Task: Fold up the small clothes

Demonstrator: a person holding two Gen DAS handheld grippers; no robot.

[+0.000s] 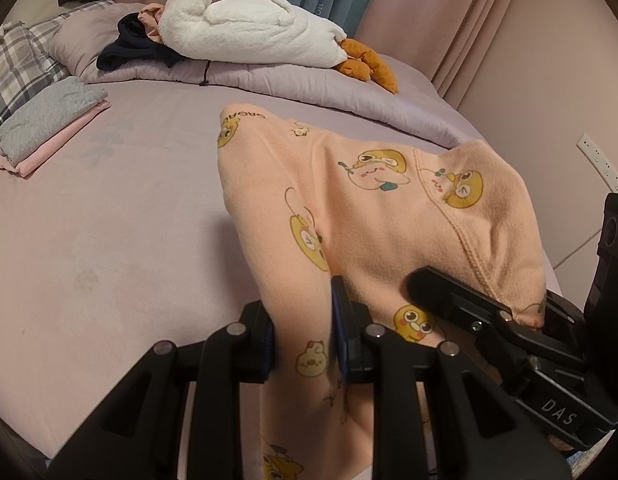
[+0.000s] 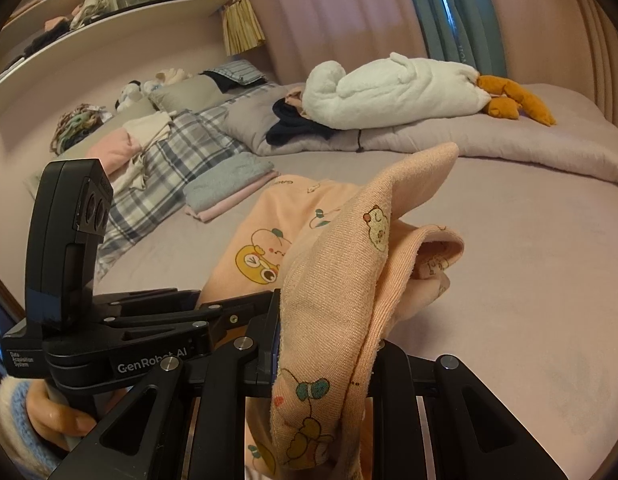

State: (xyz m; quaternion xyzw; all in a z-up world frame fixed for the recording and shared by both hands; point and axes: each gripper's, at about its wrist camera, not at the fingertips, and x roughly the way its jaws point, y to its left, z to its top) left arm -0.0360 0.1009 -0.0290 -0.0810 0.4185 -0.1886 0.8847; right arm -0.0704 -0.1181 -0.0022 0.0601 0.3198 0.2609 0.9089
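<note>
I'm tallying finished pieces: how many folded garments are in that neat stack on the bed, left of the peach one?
2: a folded grey piece on top, and a folded pink piece directly beneath it, near the plaid pillow. More could be hidden underneath.

Garment (image 1: pixel 349 216) on bed (image 1: pixel 109 240) — folded stack (image 1: pixel 49 124) probably far left.

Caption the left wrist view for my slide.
Both grippers, left and right, pinch a peach cartoon-print garment above the lilac bed.
</note>
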